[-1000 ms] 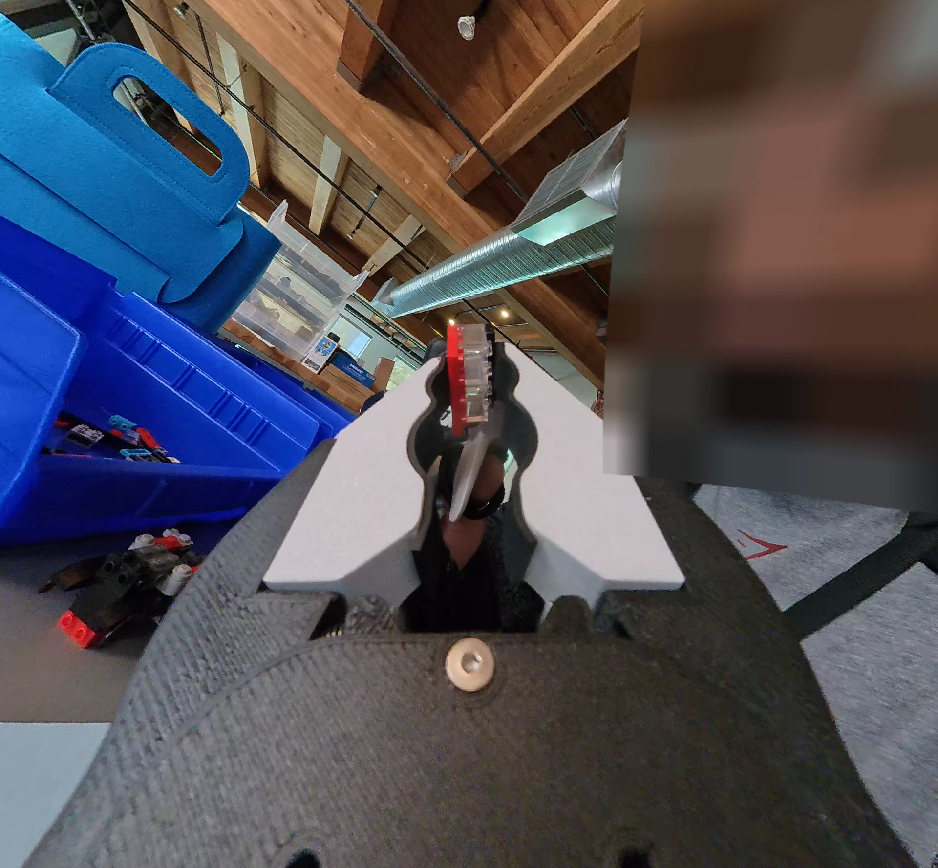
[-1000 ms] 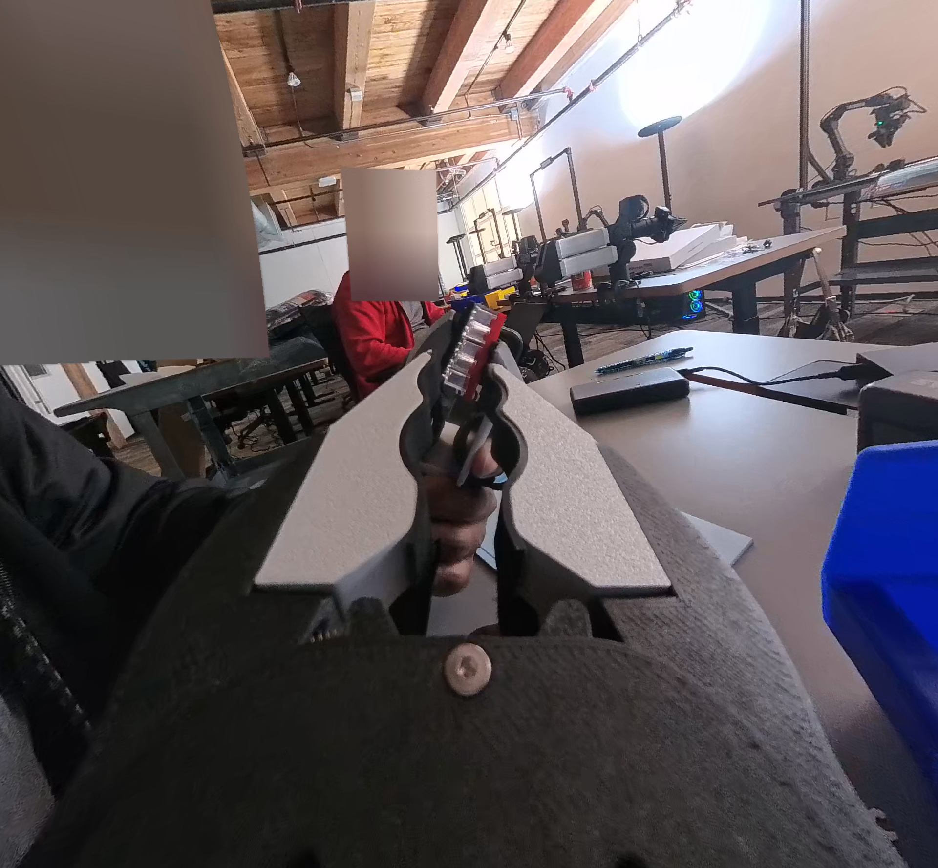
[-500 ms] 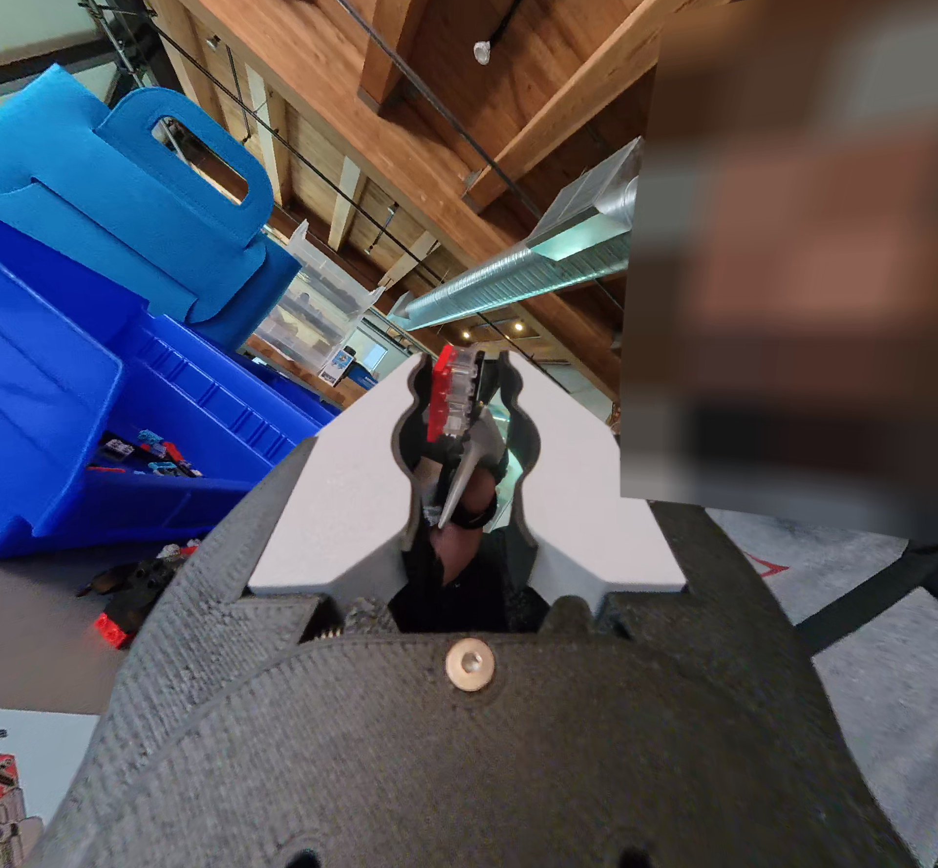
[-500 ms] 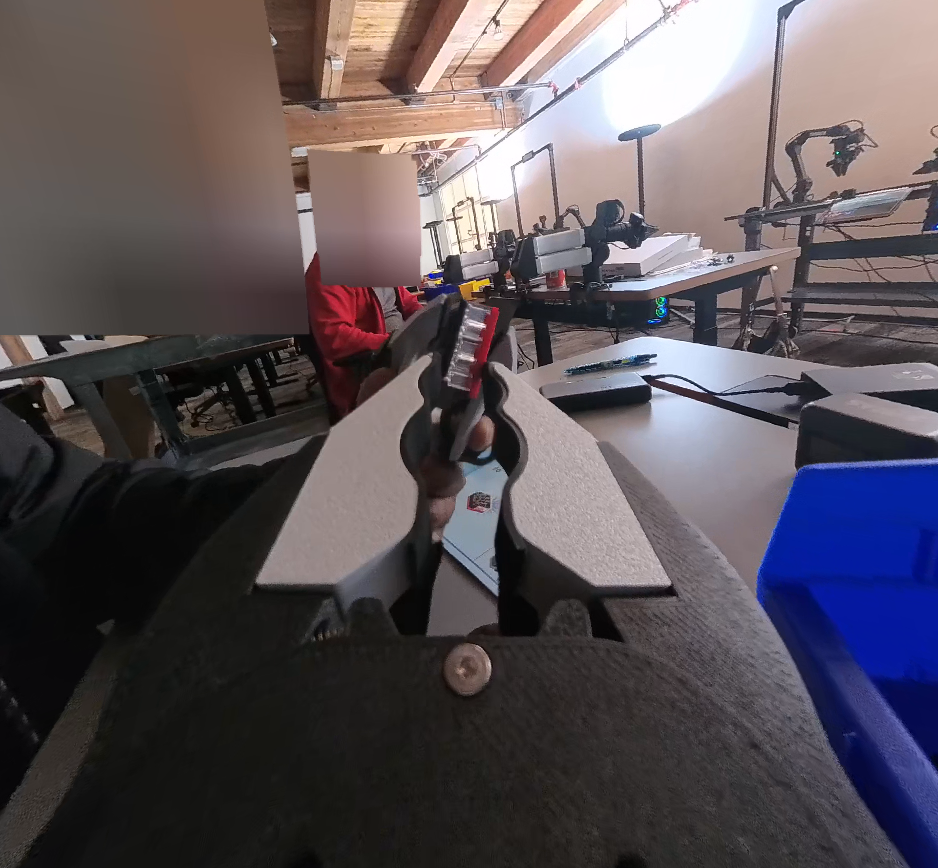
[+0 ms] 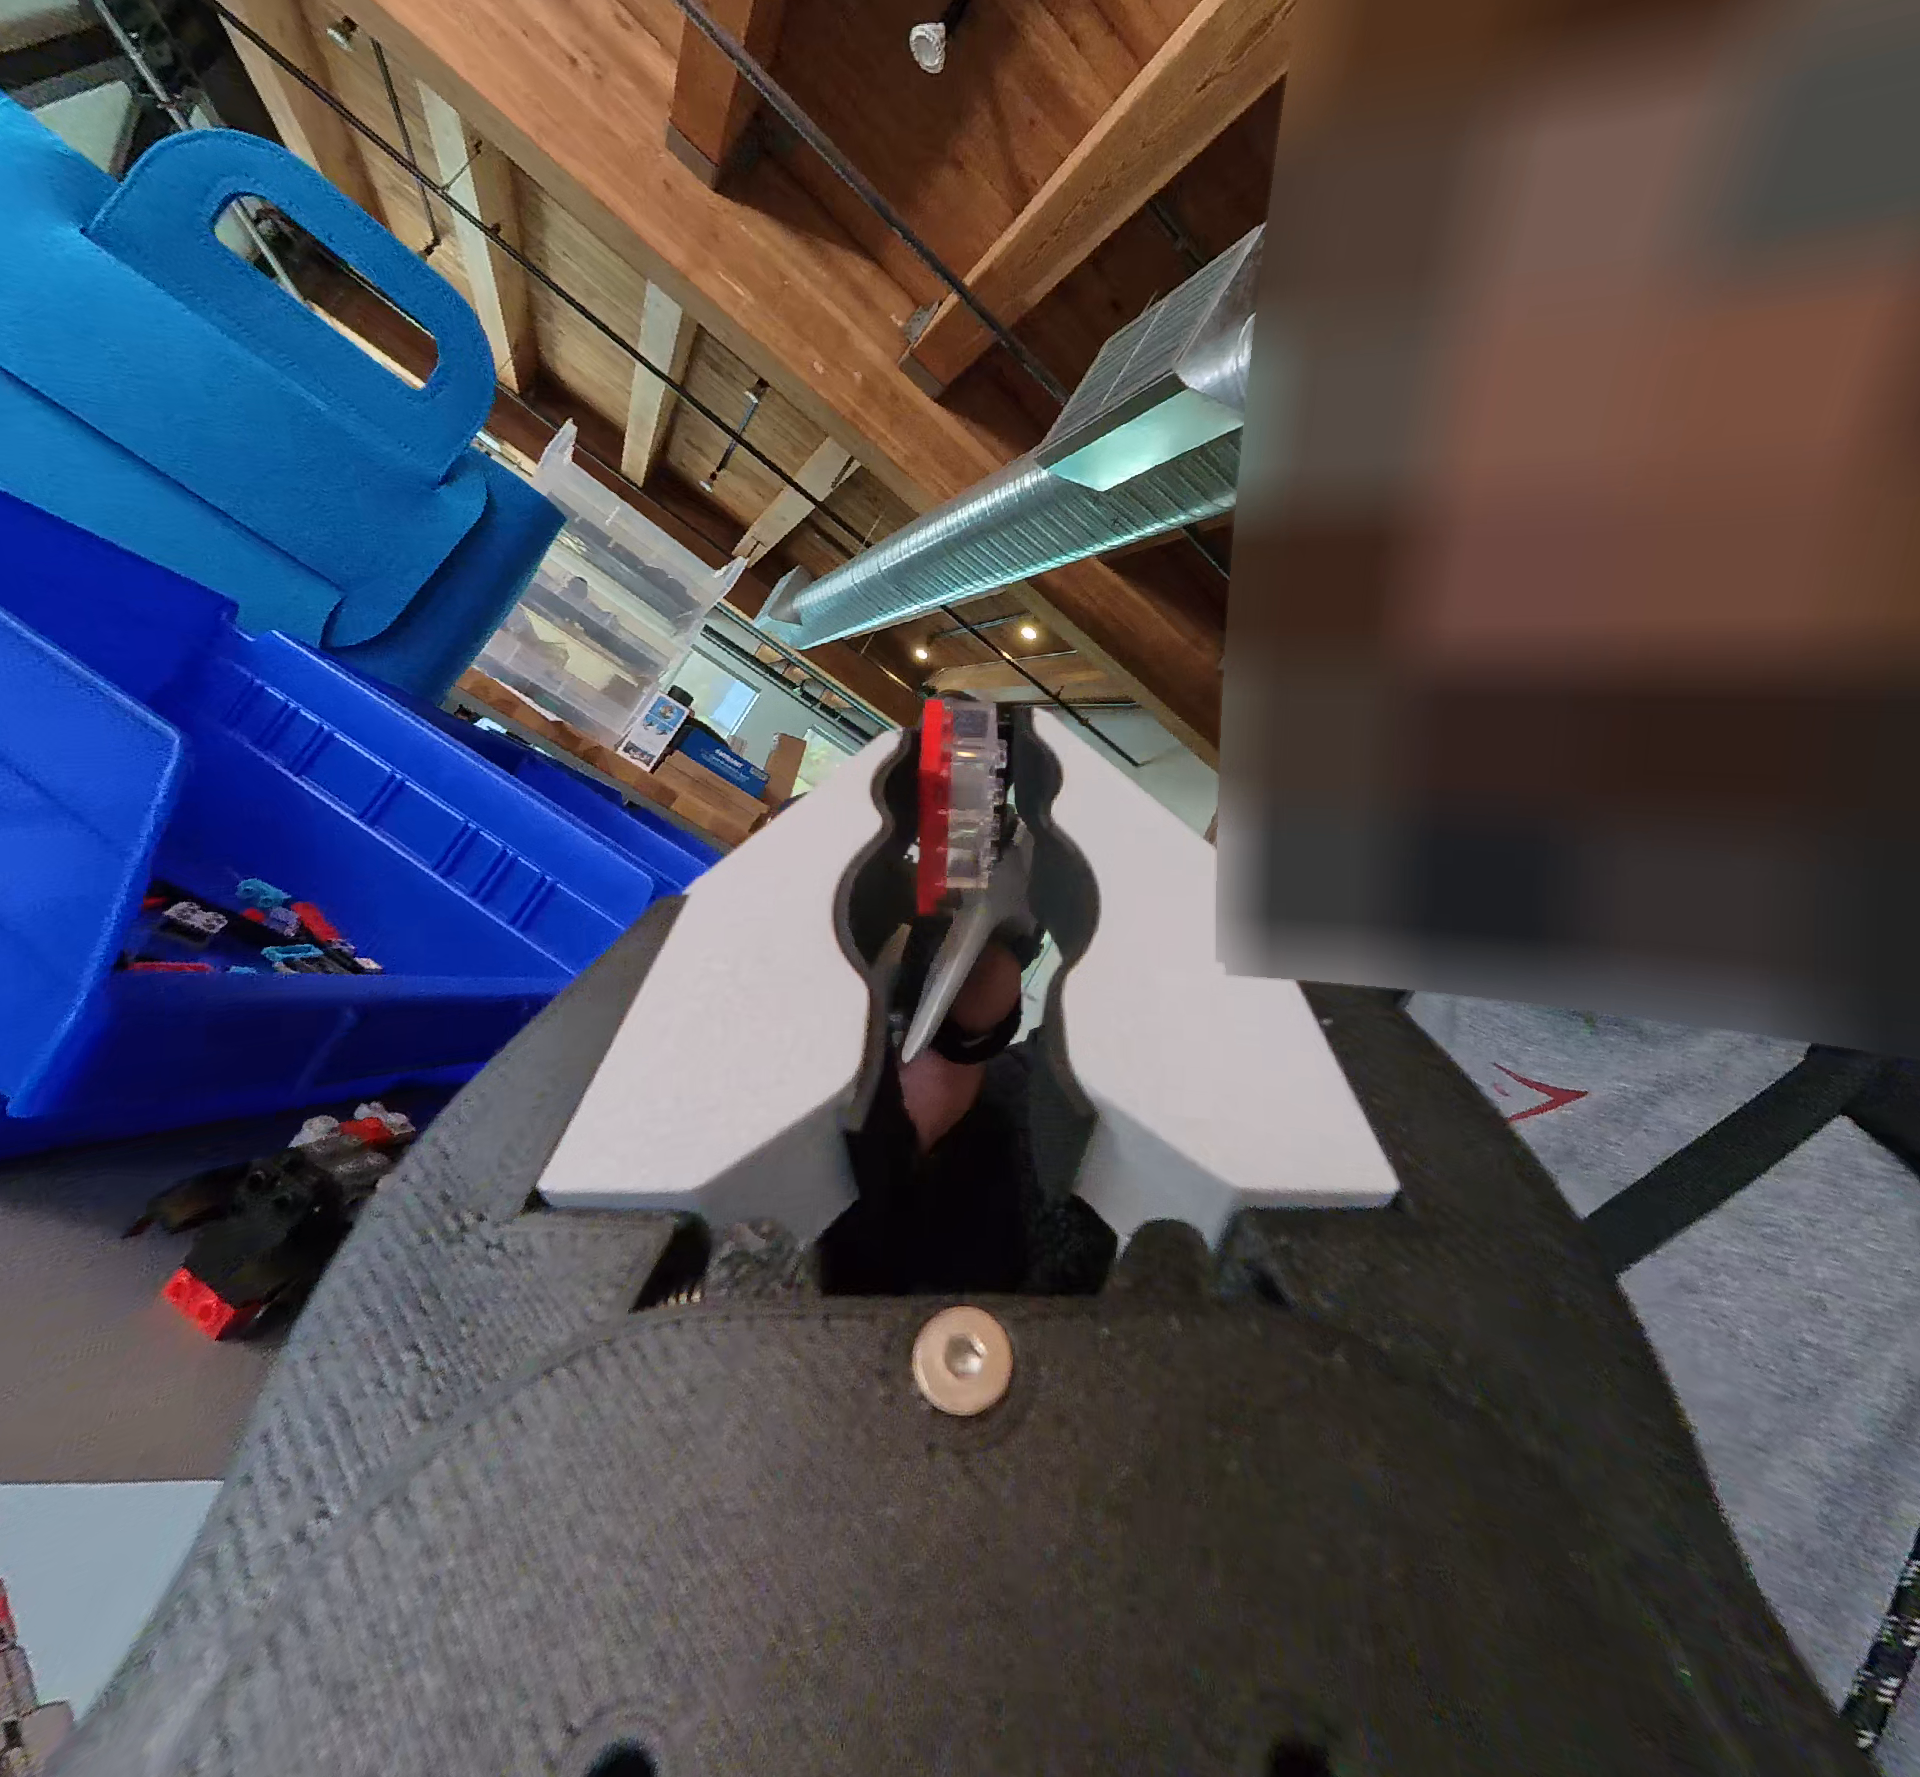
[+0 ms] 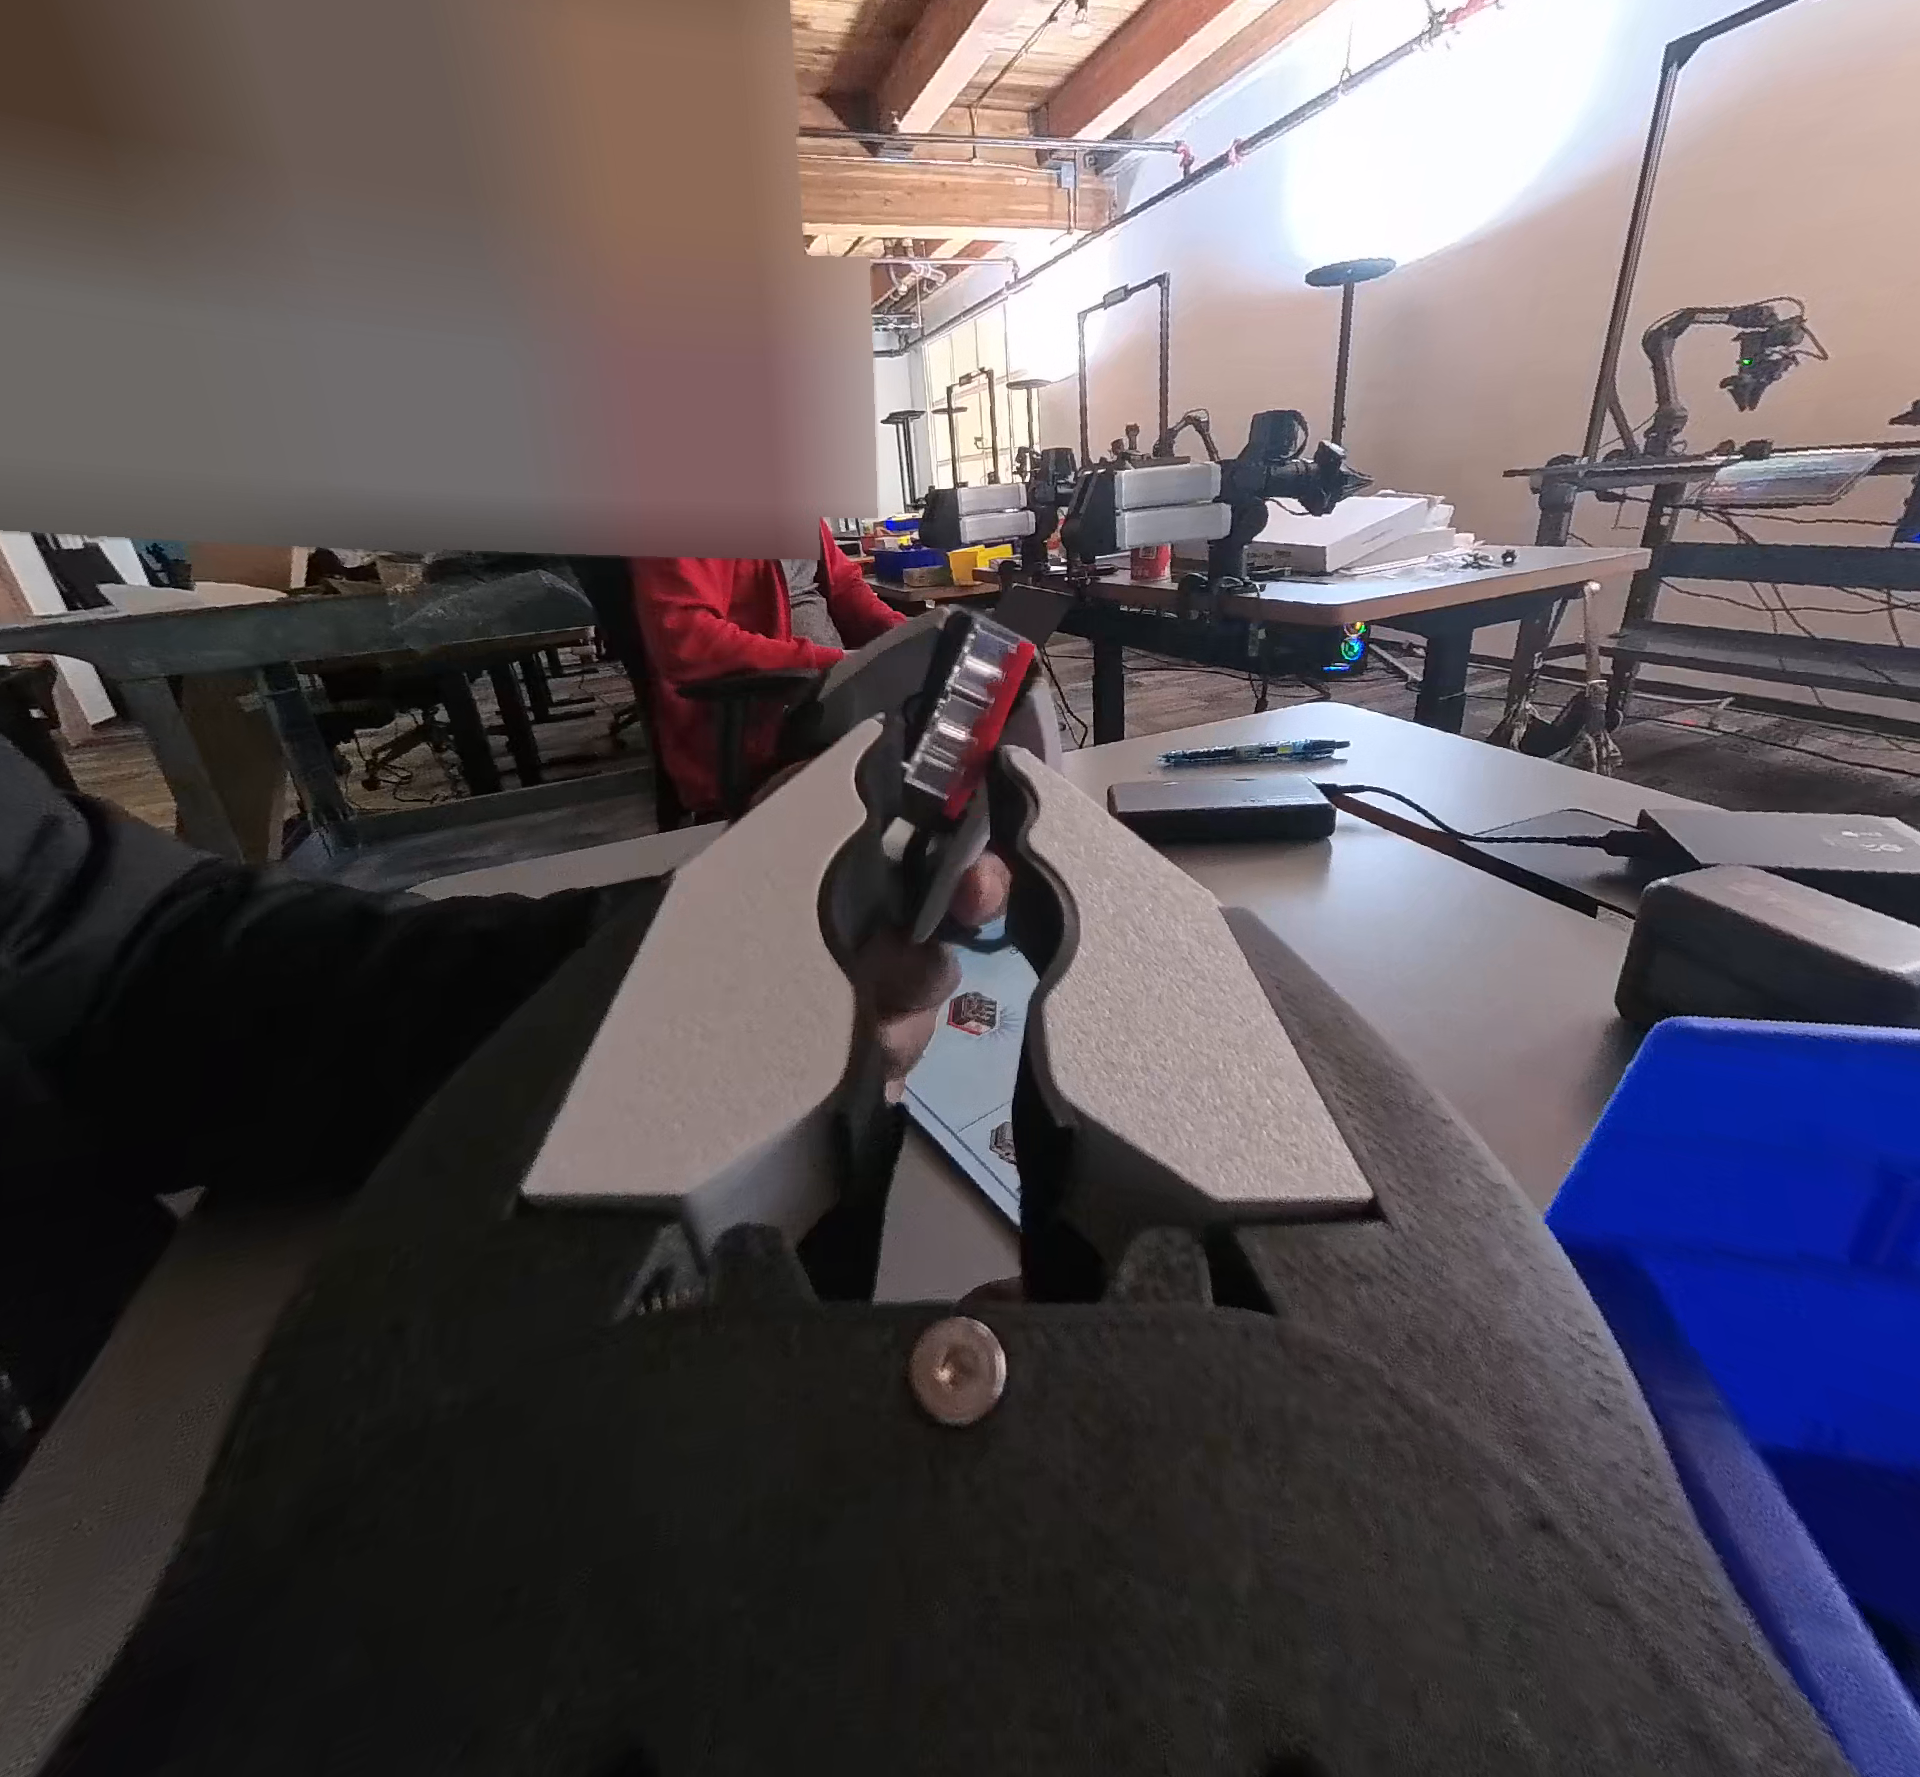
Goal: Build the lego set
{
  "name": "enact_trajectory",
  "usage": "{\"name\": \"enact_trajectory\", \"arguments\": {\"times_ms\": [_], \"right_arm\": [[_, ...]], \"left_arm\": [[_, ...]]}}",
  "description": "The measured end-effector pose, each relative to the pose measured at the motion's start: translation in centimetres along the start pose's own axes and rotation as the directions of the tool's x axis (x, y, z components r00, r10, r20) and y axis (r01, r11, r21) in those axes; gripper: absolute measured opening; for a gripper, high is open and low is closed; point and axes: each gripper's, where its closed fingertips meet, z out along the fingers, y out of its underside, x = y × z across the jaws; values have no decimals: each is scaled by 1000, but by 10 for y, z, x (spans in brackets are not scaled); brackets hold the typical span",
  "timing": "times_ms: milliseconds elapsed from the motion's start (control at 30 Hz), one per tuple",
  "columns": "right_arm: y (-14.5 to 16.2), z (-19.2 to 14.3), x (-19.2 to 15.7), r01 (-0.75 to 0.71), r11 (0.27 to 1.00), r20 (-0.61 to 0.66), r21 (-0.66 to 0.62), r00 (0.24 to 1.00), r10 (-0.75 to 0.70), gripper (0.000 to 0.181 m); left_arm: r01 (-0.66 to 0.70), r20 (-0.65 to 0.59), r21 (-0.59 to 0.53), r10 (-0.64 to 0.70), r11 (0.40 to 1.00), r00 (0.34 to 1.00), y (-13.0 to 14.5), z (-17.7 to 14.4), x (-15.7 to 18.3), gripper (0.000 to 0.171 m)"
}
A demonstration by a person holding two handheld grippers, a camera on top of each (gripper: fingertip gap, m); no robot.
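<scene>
A small lego assembly, a red plate with clear bricks on it, is held up in the air between my two grippers, which face each other. In the left wrist view the assembly [image 5: 956,808] stands upright between the tips of my left gripper [image 5: 966,751], which is shut on it. In the right wrist view the same assembly [image 6: 966,719] is tilted between the tips of my right gripper [image 6: 951,751], also shut on it. A grey finger [image 5: 951,969] of the opposite gripper and a hand show just behind the assembly.
A blue bin [image 5: 312,844] with several loose pieces [image 5: 249,927] and a blue felt bag [image 5: 208,397] stand at left. A black and red partial build [image 5: 260,1228] lies on the table. The right view shows an instruction booklet [image 6: 966,1083], a power bank [image 6: 1221,808], a black box [image 6: 1766,938] and a blue bin [image 6: 1766,1260]. Both grippers' tips are close together, under 4 cm apart.
Both grippers stay shut on the assembly. The right gripper has tilted lower, so more of the table and booklet shows. The left view has shifted only slightly.
</scene>
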Motion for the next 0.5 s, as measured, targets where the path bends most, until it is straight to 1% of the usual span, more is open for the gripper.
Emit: {"name": "enact_trajectory", "arguments": {"times_ms": [100, 500], "right_arm": [[1, 0, -1, -5, 1000, 2, 3, 1000, 5, 18], [2, 0, 1, -19, 1000, -4, 8, 1000, 19, 18]], "left_arm": [[0, -9, 4, 0, 1000, 1000, 1, -1, 0, 18], [-28, 30, 1, 28, 1000, 999, 1, -1, -3, 16]]}}
